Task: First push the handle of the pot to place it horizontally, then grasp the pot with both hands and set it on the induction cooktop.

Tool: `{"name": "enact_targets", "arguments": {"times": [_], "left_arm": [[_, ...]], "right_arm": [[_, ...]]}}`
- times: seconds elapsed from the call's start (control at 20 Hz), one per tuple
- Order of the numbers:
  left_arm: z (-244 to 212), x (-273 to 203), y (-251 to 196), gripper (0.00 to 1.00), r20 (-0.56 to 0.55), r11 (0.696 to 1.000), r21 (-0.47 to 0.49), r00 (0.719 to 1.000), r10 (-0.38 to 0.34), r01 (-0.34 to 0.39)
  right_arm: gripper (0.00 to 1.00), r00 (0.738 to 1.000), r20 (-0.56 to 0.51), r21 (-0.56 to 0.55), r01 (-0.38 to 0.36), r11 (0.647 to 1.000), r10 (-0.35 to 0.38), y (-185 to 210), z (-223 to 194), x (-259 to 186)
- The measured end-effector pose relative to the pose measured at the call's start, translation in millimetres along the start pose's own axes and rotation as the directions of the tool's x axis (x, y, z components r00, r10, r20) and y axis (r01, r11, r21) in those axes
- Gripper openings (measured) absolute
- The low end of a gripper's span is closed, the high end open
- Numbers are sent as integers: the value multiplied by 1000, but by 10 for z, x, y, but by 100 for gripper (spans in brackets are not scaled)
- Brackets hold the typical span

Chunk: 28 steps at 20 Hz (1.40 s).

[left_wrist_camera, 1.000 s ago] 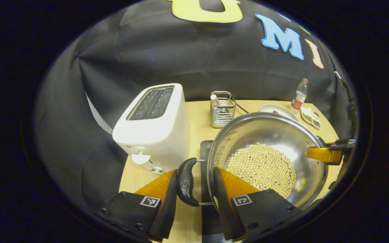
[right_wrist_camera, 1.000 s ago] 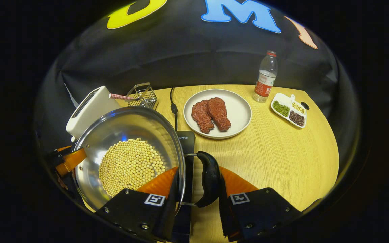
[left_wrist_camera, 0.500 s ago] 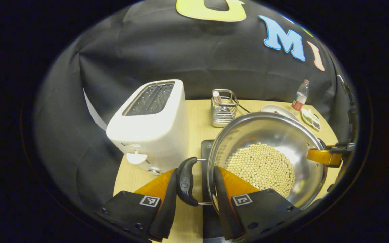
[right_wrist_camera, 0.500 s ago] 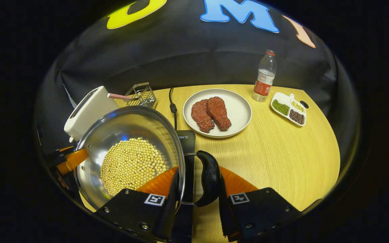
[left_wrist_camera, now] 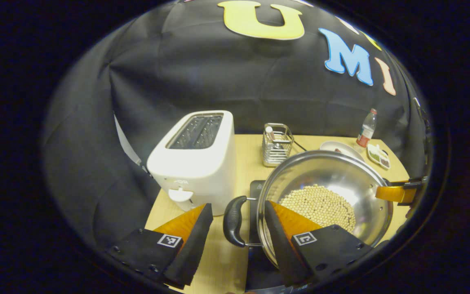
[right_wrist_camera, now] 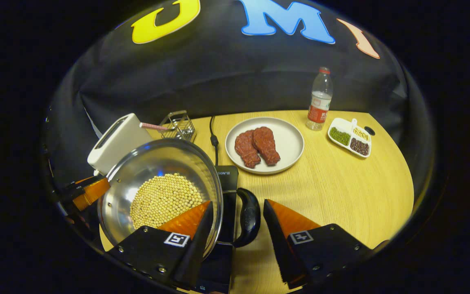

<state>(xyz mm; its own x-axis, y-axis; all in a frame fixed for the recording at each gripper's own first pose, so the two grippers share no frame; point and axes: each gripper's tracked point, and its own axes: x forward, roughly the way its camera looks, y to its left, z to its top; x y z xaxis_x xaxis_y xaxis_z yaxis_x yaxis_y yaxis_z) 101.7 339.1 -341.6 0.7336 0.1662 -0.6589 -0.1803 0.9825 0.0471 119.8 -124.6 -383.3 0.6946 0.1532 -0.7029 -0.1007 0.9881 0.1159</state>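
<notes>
So the left gripper (left_wrist_camera: 235, 216) is spread wide, one finger on each side of the pot's left handle (left_wrist_camera: 233, 220) with clear gaps, not pinching anything. Same story on the other side: the right gripper (right_wrist_camera: 235, 218) is spread around the right handle (right_wrist_camera: 248, 222), inner finger hanging over the rim, outer finger well off the handle. The right one also shows at the far edge of the left gripper view, at the opposite rim.

The pot (left_wrist_camera: 333, 179), steel with a layer of pale beans (right_wrist_camera: 165, 199) in the bottom, sits on the black cooktop (right_wrist_camera: 227, 179) near the front of the table (right_wrist_camera: 341, 192). Both handles lie flat, so I'd say the push step and the carry are done and this is the release. Next move just calls for backing both grippers straight out without snagging a handle or nudging the pot off.

Just left of the pot is a toaster (left_wrist_camera: 196, 159), with a wire rack (left_wrist_camera: 276, 145) behind it. Farther right there's a plate (right_wrist_camera: 290, 141) with two steaks (right_wrist_camera: 257, 145), a bottle (right_wrist_camera: 318, 100) and a little divided dish (right_wrist_camera: 349, 136).

Hard to tell: most of the cooktop is hidden under the pot, so I can't say if it's centred. The near table edge is cut off too.
</notes>
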Motion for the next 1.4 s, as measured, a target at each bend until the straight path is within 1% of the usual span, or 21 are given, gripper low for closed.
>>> {"name": "enact_targets", "arguments": {"times": [0.05,0.15,0.2,0.3,0.45,0.55,0.65,0.7,0.75,0.8,0.9,1.0,1.1,1.15,1.2,1.25,1.3,1.35,1.4], "left_arm": [[80,-137,8,84,28,1000,-18,1000,11,-10],[250,-388,-81,85,94,999,-42,995,23,-19],[336,-514,-143,86,126,999,-45,991,32,-27],[512,-808,-361,89,194,998,-62,981,27,-15],[793,-1350,-802,88,279,997,-73,960,6,15],[937,-1731,-1126,88,322,997,-73,946,-13,39],[1034,-1991,-1499,88,355,995,-76,934,-41,73],[1128,-2156,-1665,88,378,993,-75,924,-52,86],[1255,-2332,-1844,88,413,993,-69,909,-59,96],[1383,-2499,-1993,89,445,993,-59,893,-66,102],[1549,-2837,-2291,89,492,992,-31,866,-91,122],[1664,-3128,-2568,98,537,992,-15,837,-101,129],[1786,-3374,-2764,96,580,990,-4,807,-110,138],[1826,-3460,-2858,99,597,989,-2,793,-117,147],[1874,-3545,-2923,93,616,988,2,779,-121,152],[1901,-3619,-2984,93,629,988,6,768,-123,154],[1927,-3677,-3024,96,639,988,9,759,-122,152],[1980,-3710,-3050,94,649,989,8,752,-118,147],[1994,-3740,-3079,94,656,989,8,745,-116,147]], "right_arm": [[81,999,36,-18,-6,1000,6,-18,62,-82],[88,995,99,-41,-18,999,22,-88,193,-323],[90,991,130,-49,-24,999,30,-134,270,-479],[90,980,195,-57,-35,998,46,-244,413,-795],[90,950,306,-72,-39,997,60,-466,647,-1303],[89,930,363,-69,-34,997,57,-600,776,-1632],[89,910,411,-62,-26,998,50,-785,925,-1989],[89,899,435,-58,-21,998,44,-876,998,-2158],[89,888,459,-54,-20,998,43,-953,1068,-2318],[90,870,491,-53,-27,998,50,-1007,1143,-2478],[89,833,553,-45,0,999,25,-1223,1280,-2760],[98,804,594,-42,16,999,12,-1329,1364,-3043],[98,779,627,-36,25,999,3,-1437,1428,-3278],[98,768,640,-36,32,999,-2,-1488,1462,-3381],[90,757,653,-37,38,999,-5,-1546,1487,-3494],[98,748,664,-34,41,999,-8,-1594,1524,-3591],[98,740,673,-29,40,999,-10,-1620,1540,-3644],[98,732,681,-27,40,999,-11,-1637,1562,-3684],[98,725,688,-24,43,999,-15,-1667,1581,-3732]]}}
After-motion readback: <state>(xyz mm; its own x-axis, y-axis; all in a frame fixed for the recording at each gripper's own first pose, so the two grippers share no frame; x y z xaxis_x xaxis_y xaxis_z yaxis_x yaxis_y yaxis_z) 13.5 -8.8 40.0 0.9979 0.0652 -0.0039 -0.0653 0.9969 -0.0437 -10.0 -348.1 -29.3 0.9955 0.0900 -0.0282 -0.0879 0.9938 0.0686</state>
